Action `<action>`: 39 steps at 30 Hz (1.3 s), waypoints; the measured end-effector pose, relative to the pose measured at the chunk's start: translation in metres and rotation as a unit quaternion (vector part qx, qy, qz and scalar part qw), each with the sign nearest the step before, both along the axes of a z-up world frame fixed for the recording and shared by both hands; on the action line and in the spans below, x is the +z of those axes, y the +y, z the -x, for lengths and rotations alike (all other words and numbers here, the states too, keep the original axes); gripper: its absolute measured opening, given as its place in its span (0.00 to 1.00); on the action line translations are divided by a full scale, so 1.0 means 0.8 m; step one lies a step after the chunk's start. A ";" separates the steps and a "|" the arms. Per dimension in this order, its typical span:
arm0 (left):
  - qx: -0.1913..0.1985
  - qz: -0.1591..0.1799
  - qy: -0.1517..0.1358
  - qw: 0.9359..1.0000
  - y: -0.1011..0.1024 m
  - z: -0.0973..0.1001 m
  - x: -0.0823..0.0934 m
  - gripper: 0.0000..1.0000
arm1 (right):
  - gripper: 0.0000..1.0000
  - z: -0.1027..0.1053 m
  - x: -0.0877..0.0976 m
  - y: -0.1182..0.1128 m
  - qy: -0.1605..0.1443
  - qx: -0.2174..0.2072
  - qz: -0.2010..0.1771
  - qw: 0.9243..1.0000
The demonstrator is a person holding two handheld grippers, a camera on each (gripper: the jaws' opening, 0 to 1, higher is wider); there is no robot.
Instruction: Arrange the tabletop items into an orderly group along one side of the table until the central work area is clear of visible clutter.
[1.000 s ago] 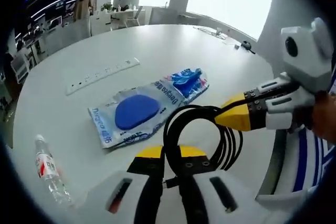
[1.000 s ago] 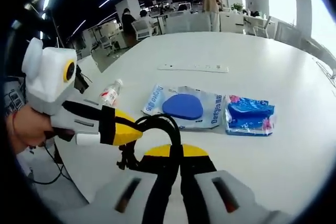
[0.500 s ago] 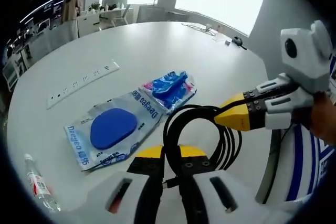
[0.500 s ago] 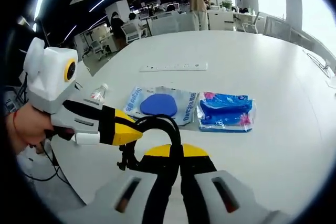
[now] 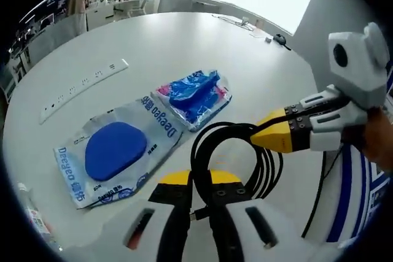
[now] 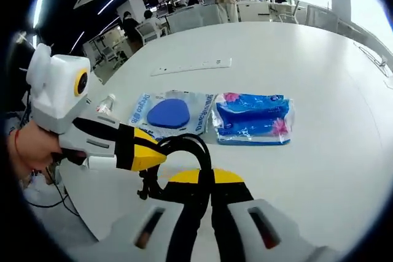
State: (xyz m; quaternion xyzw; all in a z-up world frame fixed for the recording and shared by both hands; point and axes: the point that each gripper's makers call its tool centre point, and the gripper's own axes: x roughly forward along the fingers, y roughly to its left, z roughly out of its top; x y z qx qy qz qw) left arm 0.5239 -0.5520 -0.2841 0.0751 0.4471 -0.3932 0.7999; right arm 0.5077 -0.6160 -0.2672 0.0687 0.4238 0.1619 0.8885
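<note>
Left gripper (image 5: 199, 183): lower centre of the left gripper view, yellow-tipped jaws closed together on a coiled black cable (image 5: 228, 154). It also appears at left of the right gripper view (image 6: 161, 153), held in a person's hand (image 6: 31, 151), its tip touching the same coil.

Right gripper (image 6: 199, 179): lower centre of the right gripper view, jaws pinched on the black cable (image 6: 184, 151). It also enters the left gripper view from the right (image 5: 261, 138), tip against the loop.

Coiled black cable: several loops bunched between the two grippers, at the lower middle of both views, above the near edge of the tabletop (image 5: 184, 47).

Clear packet with a blue oval pad (image 5: 113, 151): flat on the tabletop, left of centre in the left gripper view; printed blue lettering along its edges. In the right gripper view (image 6: 169, 113) it sits at mid-frame, left of the second packet.

Blue-and-pink packet (image 5: 195, 96): flat, touching or slightly overlapping the clear packet's upper right corner in the left gripper view. In the right gripper view (image 6: 252, 119) it lies just right of centre.

White power strip (image 5: 83, 81): long, lying upper left, well apart from the packets; in the right gripper view (image 6: 191, 65) beyond them.

Plastic water bottle (image 6: 105, 104): lying near the tabletop's left edge in the right gripper view; bottom left corner of the left gripper view (image 5: 34, 219), partly cut off.

Background: office desks, chairs and people standing at top of the right gripper view.
</note>
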 end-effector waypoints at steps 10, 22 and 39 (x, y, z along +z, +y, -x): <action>-0.001 -0.020 0.022 1.000 -0.009 -0.011 -0.028 0.06 | 0.02 -0.010 -0.030 -0.009 0.028 0.000 -0.019 0.999; 0.004 -0.025 0.044 0.999 -0.012 -0.014 -0.047 0.06 | 0.02 -0.013 -0.055 -0.014 0.049 -0.003 -0.023 0.999; 0.009 -0.019 0.046 0.999 -0.011 -0.013 -0.058 0.07 | 0.07 -0.014 -0.074 -0.017 0.043 0.014 0.002 0.999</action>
